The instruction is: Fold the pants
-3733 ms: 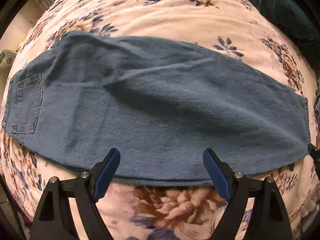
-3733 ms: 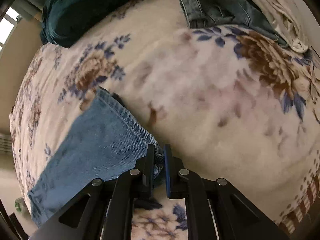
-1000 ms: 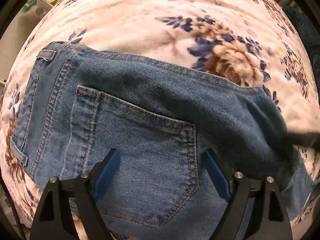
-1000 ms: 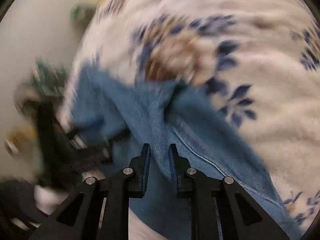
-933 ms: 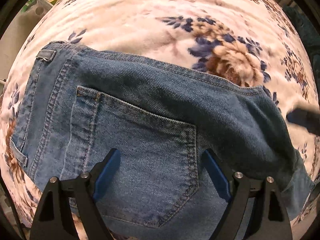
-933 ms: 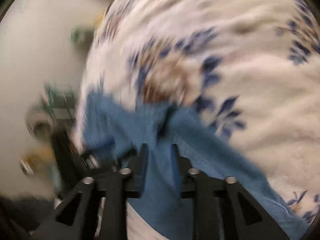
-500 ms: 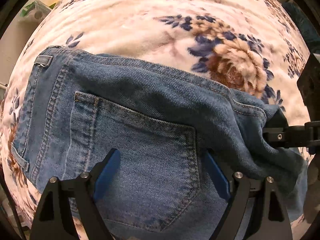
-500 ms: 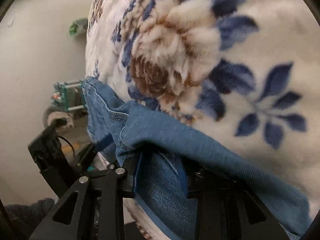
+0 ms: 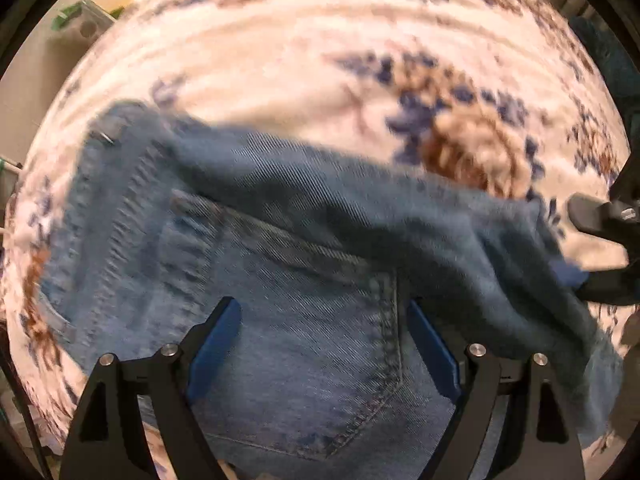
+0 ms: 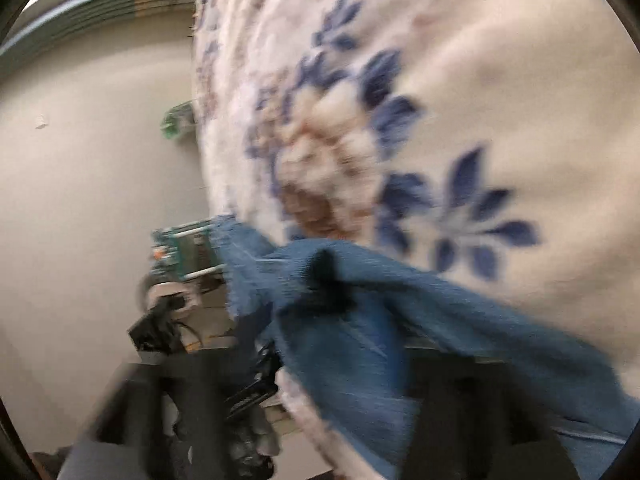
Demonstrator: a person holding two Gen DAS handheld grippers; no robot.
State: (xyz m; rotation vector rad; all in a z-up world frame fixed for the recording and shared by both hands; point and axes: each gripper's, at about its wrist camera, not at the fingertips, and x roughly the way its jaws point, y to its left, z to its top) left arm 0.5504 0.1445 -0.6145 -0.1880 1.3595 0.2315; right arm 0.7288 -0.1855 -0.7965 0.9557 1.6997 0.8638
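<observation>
Blue jeans (image 9: 280, 240) lie on a floral bedspread (image 9: 280, 40), back pocket (image 9: 304, 320) up. A folded-over leg (image 9: 420, 216) drapes across the seat. My left gripper (image 9: 324, 340) hovers over the pocket, pointing down, open and holding nothing. My right gripper (image 9: 596, 256) is at the right edge of the left wrist view, by the fold's end, with its jaws opening. In the blurred right wrist view the denim (image 10: 360, 312) lies loosely between the spread fingers of the right gripper (image 10: 332, 380), and the pads do not press on it.
The bedspread (image 10: 500, 80) ends at a bed edge beside a beige wall (image 10: 80, 180). A clear box with green parts (image 9: 80, 20) sits off the bed's far left corner. A dark teal cloth (image 9: 616, 60) lies at the far right.
The right gripper brought the leg's end over onto the seat, sank toward the bed, and its jaws went from shut on denim to spread wide. The left gripper stayed over the pocket.
</observation>
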